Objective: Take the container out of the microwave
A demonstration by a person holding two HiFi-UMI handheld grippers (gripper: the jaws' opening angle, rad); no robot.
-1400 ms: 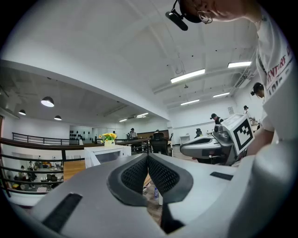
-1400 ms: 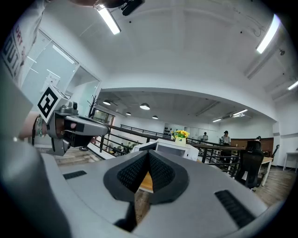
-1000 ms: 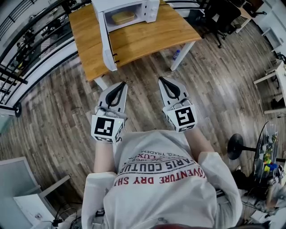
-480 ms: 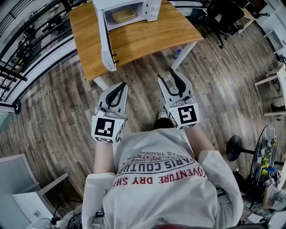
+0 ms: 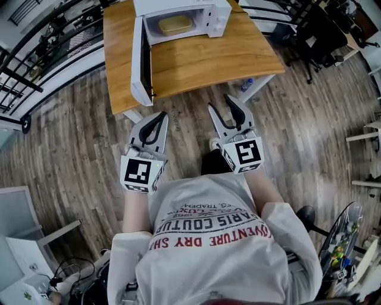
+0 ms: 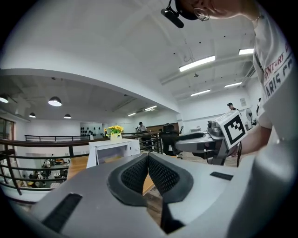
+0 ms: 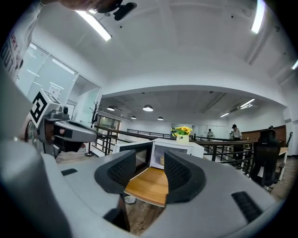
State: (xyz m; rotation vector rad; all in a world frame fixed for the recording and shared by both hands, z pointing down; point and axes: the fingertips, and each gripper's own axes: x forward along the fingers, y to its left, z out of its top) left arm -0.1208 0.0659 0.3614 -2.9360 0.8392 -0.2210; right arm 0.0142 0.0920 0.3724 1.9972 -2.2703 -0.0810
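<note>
right gripper (image 5: pixel 222 104) just spread its fingers, empty — left gripper (image 5: pixel 159 115) has them together. now it can grab the container (image 5: pixel 174 24) well ahead.

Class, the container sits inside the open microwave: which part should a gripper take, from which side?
Grip the container by its near rim, coming level through the front of the microwave: cavity walls close every other side. The door stands open at the left, so the open right gripper likely has the clearer path.
</note>
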